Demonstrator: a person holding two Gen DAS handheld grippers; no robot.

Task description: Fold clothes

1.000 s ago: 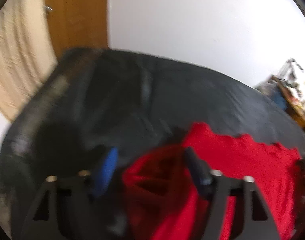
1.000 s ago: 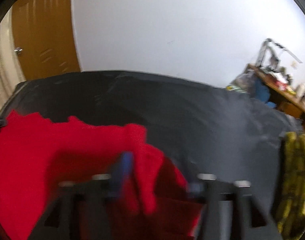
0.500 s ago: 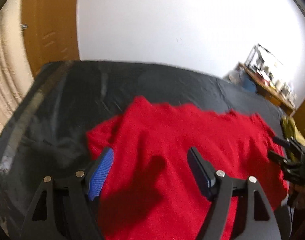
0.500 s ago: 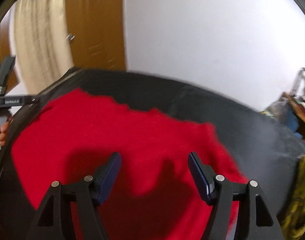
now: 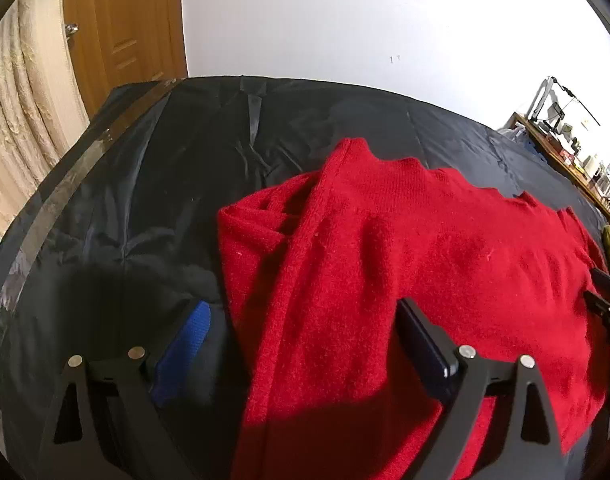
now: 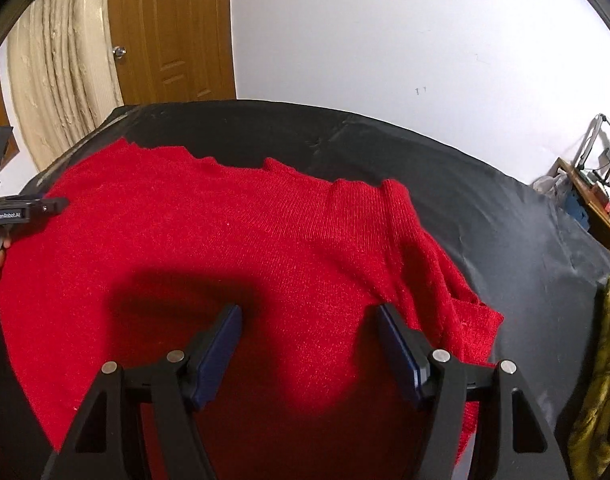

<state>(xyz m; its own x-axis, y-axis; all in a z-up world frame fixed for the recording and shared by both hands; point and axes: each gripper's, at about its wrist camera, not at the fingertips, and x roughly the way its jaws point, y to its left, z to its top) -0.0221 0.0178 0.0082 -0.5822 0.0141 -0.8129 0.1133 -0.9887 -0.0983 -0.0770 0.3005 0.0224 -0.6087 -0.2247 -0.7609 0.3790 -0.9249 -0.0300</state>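
A red knit sweater (image 5: 425,264) lies spread on a black-covered table (image 5: 153,184), with a sleeve folded in along its left side. It also shows in the right wrist view (image 6: 233,248), where its right sleeve is bunched at the right edge. My left gripper (image 5: 301,328) is open and empty, hovering over the sweater's left edge. My right gripper (image 6: 309,336) is open and empty above the sweater's middle. The left gripper's body (image 6: 21,212) shows at the left edge of the right wrist view.
A yellow-green patterned garment (image 6: 597,364) hangs at the table's right edge. A wooden door (image 6: 173,32) and beige curtain (image 6: 61,68) stand behind on the left, a white wall beyond. A cluttered desk (image 5: 573,148) stands far right.
Both grippers have let go of the sweater and pulled back; it now lies flat on the table. The views have steadied from blur.
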